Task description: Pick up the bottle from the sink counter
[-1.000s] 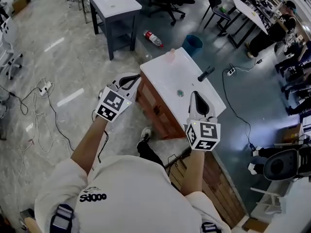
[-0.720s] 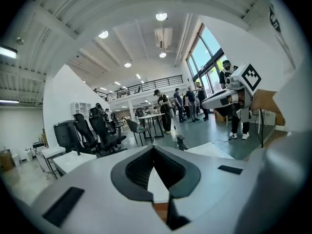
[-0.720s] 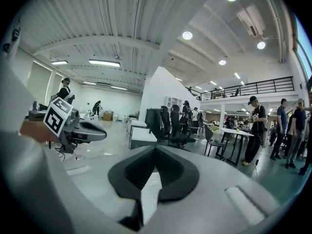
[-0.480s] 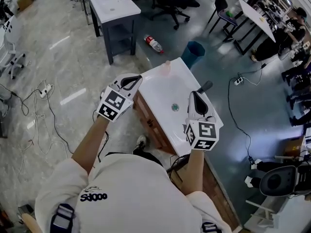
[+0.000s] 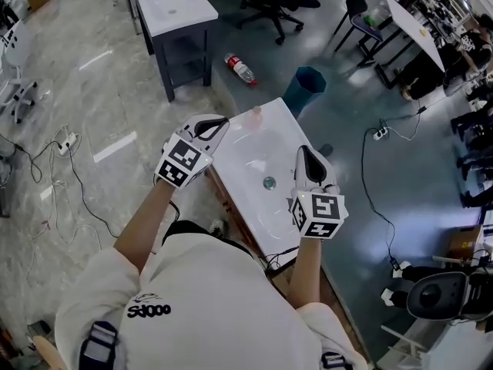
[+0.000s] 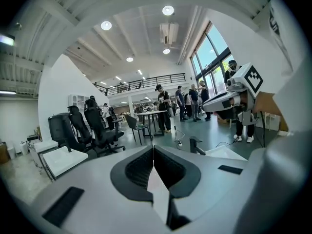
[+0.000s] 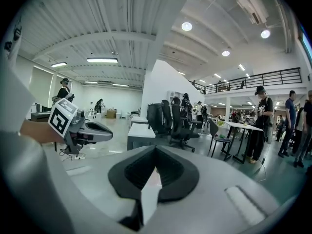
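Observation:
A small pale pink bottle point(image 5: 255, 112) stands upright on the far corner of the white sink counter point(image 5: 248, 149). My left gripper point(image 5: 221, 120) is shut and empty and hovers over the counter's left edge, a short way before the bottle. Over the counter's right side, my right gripper point(image 5: 301, 150) is also shut with nothing in it. In the left gripper view my left gripper point(image 6: 153, 148) has its jaws meeting, and the right gripper's marker cube point(image 6: 253, 78) shows. In the right gripper view my right gripper point(image 7: 156, 150) points level across the room. The bottle is not in either gripper view.
The basin has a drain point(image 5: 269, 182), and a dark faucet point(image 5: 326, 150) peeks out beside my right gripper. On the floor beyond lie a red-capped plastic bottle point(image 5: 240, 68) and a blue bin point(image 5: 306, 85). A grey table with a white top point(image 5: 176, 10) stands farther back. Cables point(image 5: 58, 172) trail at left.
The sink counter has slid closer beneath both grippers as the person stepped up to it. Both grippers stay shut and level.

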### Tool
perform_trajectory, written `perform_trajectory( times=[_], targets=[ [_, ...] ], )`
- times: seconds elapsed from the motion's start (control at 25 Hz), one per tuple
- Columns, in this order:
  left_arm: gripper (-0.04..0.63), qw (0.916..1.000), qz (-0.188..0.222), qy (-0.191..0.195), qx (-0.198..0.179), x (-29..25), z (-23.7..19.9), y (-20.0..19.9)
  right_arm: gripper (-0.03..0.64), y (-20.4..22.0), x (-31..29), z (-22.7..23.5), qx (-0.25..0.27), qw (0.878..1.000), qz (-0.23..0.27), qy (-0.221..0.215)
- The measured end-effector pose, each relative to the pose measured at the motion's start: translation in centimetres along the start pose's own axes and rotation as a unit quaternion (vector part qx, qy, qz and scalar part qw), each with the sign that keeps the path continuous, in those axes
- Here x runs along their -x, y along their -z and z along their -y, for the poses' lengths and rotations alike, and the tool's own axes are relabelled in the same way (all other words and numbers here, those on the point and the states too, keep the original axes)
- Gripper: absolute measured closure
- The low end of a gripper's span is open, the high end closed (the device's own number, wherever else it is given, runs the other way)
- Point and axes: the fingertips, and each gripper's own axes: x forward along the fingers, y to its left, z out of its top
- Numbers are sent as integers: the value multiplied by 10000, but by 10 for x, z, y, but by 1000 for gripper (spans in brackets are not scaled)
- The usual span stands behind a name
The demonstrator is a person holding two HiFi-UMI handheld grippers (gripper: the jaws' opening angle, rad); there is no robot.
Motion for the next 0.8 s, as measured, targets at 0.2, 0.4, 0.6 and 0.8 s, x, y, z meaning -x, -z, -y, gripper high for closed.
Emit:
perform_trajectory(
  times=[0.2, 0.4, 0.6, 0.8],
  targets=[
    [553, 9995, -163, 283, -35, -34, -8, 3, 607, 6, -22, 11, -68, 9999, -89, 25],
    [493, 9950, -287, 949, -126, -67, -7, 9, 607, 12, -40, 18, -225, 9992, -216, 264],
    [435, 9851, -304, 1689, -61, -98, -11, 18, 607, 19, -55, 20, -357, 9961, -385, 713],
    [391, 9712, -423, 2342, -144, -129, -13, 26, 607, 22, -68, 27, -432, 9909, -526, 1158]
  ],
)
